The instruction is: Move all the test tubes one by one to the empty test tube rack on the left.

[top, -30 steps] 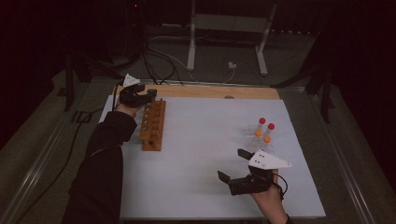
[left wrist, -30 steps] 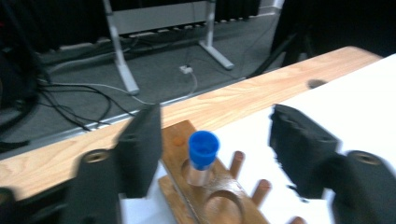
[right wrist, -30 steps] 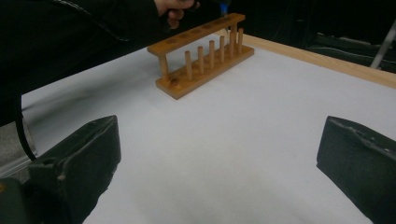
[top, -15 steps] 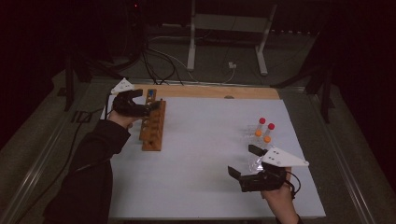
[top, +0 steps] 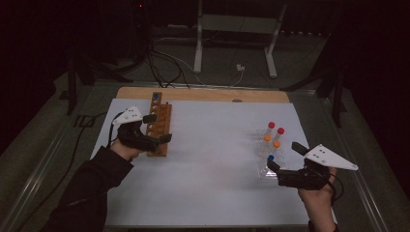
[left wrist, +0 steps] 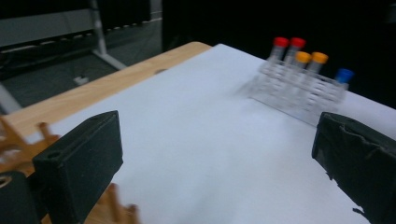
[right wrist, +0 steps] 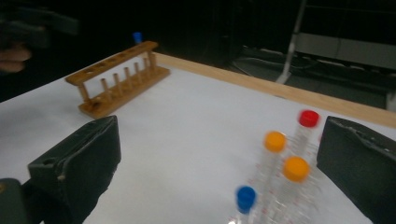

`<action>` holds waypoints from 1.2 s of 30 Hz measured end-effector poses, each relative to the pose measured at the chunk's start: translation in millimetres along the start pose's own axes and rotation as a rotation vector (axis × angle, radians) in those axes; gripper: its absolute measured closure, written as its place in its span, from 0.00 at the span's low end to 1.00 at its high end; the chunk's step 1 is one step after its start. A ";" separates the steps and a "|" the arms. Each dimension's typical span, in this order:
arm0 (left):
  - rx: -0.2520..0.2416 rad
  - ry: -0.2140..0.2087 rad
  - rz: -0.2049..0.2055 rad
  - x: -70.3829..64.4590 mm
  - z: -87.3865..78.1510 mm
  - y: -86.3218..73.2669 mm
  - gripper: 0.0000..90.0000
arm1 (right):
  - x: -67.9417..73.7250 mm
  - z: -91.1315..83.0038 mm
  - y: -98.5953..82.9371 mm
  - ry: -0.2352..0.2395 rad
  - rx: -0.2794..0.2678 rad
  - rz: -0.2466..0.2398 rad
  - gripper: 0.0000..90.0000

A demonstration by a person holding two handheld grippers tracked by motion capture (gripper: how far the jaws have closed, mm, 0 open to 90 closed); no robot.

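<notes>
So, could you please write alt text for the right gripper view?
Between two open black fingers, clear tubes stand on a white table: a blue-capped tube nearest, two orange-capped and one red-capped behind. A wooden rack holding one blue-capped tube stands farther off.

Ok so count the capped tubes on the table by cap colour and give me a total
Red-capped clear plastic tubes: 2
Orange-capped clear plastic tubes: 2
Blue-capped clear plastic tubes: 2, one in the clear rack by the right gripper, one in the wooden rack
Total: 6
</notes>
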State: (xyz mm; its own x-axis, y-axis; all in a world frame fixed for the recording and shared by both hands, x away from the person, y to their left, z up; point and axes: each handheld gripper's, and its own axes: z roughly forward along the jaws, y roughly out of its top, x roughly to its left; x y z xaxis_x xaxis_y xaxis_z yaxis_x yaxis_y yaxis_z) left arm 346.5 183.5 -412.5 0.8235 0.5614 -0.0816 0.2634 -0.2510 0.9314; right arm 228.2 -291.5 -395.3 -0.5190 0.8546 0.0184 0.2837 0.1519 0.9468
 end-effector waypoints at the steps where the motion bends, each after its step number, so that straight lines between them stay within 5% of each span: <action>1: -0.002 -0.011 0.005 -4.0 -0.8 -2.3 0.03 | -2.8 -0.6 -2.1 -0.008 0.003 0.008 0.00; 12: 0.001 -0.101 0.030 -36.6 -4.0 -27.7 0.03 | -21.4 9.1 -31.1 -0.041 0.097 0.058 0.00; 18: 0.037 -0.131 0.062 -51.2 3.3 -41.3 0.03 | -25.1 22.4 -49.4 -0.033 0.161 0.081 0.21; 27: 0.033 -0.151 0.060 -55.1 3.5 -43.6 0.03 | -20.7 44.3 -61.7 -0.024 0.262 0.028 0.64; 36: 0.035 -0.143 0.058 -53.0 2.9 -45.6 0.03 | -20.2 53.8 -61.9 -0.046 0.298 0.012 0.83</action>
State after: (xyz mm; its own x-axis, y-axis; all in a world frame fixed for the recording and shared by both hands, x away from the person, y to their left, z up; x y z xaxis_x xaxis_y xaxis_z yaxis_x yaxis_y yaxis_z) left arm 292.3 162.9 -451.7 0.9003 0.4279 -0.0795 0.2282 -0.3084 0.9235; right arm 264.5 -291.5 -471.6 -0.4793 0.8776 0.0077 0.5170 0.2752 0.8106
